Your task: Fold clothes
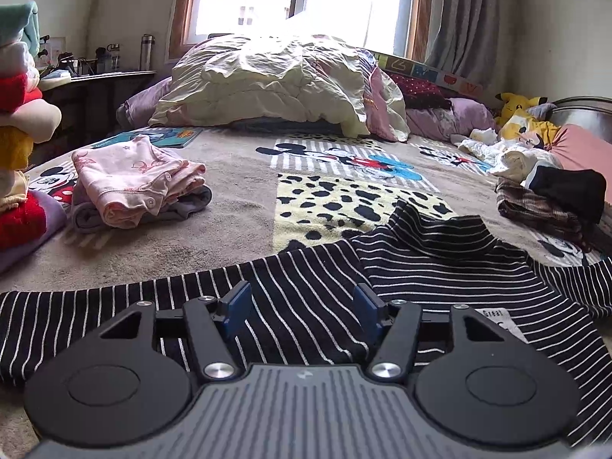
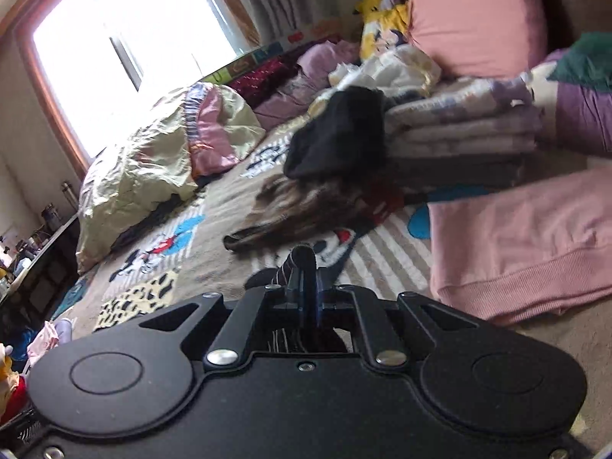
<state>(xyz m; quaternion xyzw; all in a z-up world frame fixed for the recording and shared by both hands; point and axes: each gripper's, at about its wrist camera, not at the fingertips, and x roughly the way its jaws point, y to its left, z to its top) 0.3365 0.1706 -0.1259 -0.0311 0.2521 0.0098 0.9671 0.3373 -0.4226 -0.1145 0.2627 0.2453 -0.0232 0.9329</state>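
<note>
Left gripper hovered low with fingers spread wide and gripping nothing, right over the striped shirt, which lay spread flat across the near edge of the bed. Right gripper had its fingers pinched together on a bunched fold of that striped fabric, view tilted and a bit blurred. Folded pink stack sat far left on the bed, crumpled duvet at the far side under the window, pink sweater to the right near the right gripper
</note>
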